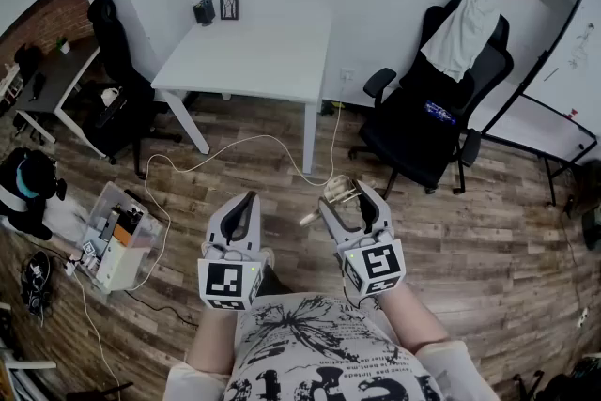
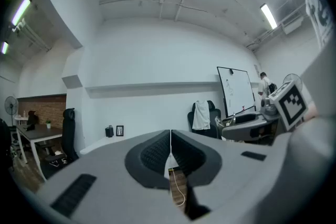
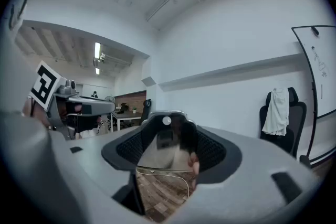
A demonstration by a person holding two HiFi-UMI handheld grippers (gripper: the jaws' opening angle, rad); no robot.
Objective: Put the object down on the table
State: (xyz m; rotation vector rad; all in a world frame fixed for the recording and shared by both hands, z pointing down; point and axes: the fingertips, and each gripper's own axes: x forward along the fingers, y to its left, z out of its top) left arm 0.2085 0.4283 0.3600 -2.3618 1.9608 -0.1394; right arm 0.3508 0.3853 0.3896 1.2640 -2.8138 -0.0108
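The object [image 3: 165, 157] is up in the air, pinched in the jaws of the right gripper [image 1: 344, 194] low in the centre of the head view, over the wooden floor. In the right gripper view it fills the gap between the ribbed pads, which stand wide and press on its sides. It is shiny and partly see-through, with a bright rim at its top, and what exactly it is cannot be told. In the head view a thin pale part of it sticks out toward the lower left, across the line of the jaws rather than along them.

The left gripper [image 1: 244, 202] hangs just beside it with its jaws pressed together on nothing.

The relation that matters is object to counter [image 1: 254, 61]. The white counter lies straight up the frame from both grippers, well apart from them, with bare floor and a loose cable [image 1: 235, 146] between. Its near right leg [image 1: 309, 136] stands almost in line with the right jaws. The right gripper is the loaded one and the nearer to that corner, so the carry probably runs forward and slightly left. Its top is bare but for a small frame [image 1: 228, 7] and a dark item [image 1: 204, 10] at the far edge.
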